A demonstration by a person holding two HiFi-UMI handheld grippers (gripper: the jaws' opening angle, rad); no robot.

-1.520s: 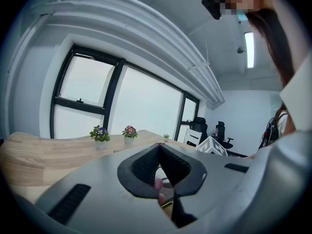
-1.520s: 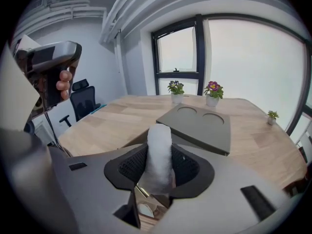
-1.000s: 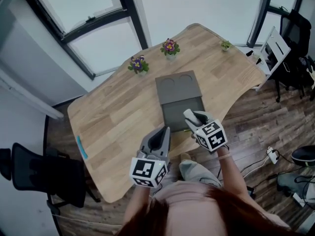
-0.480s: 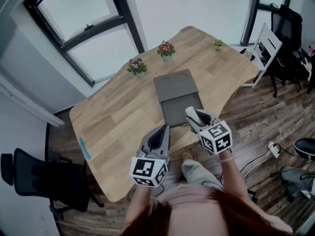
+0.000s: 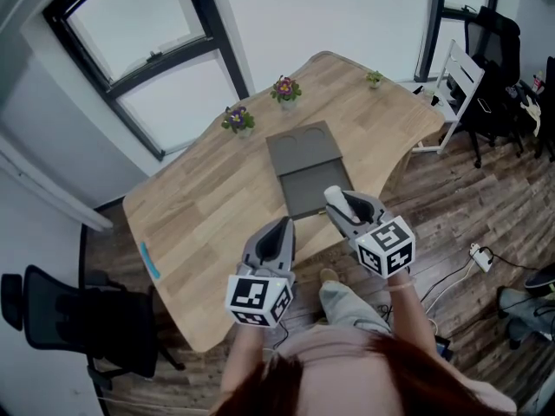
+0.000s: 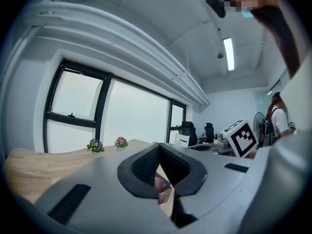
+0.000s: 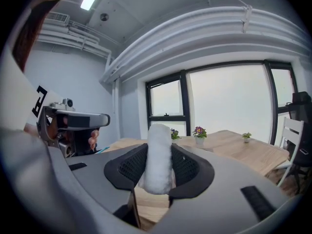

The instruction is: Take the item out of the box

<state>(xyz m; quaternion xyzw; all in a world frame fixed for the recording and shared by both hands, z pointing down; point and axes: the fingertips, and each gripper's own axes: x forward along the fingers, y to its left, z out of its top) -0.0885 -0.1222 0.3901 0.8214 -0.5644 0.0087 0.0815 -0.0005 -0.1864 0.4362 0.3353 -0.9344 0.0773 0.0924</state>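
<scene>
You held both grippers pointing forward beside the box [image 5: 303, 150]: right gripper [image 5: 345, 208] clamped on a white roll [image 7: 159, 155], left gripper [image 5: 279, 232] closed, empty.

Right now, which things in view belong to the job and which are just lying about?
Job: white roll, held in the right gripper; open grey box.
Lying about: near flower pot; far flower pot; small green plant; blue object.

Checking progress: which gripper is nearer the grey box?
Right. The right gripper, holding a white roll, is at the near edge of the grey box; the left gripper is farther back, to its left.
</scene>
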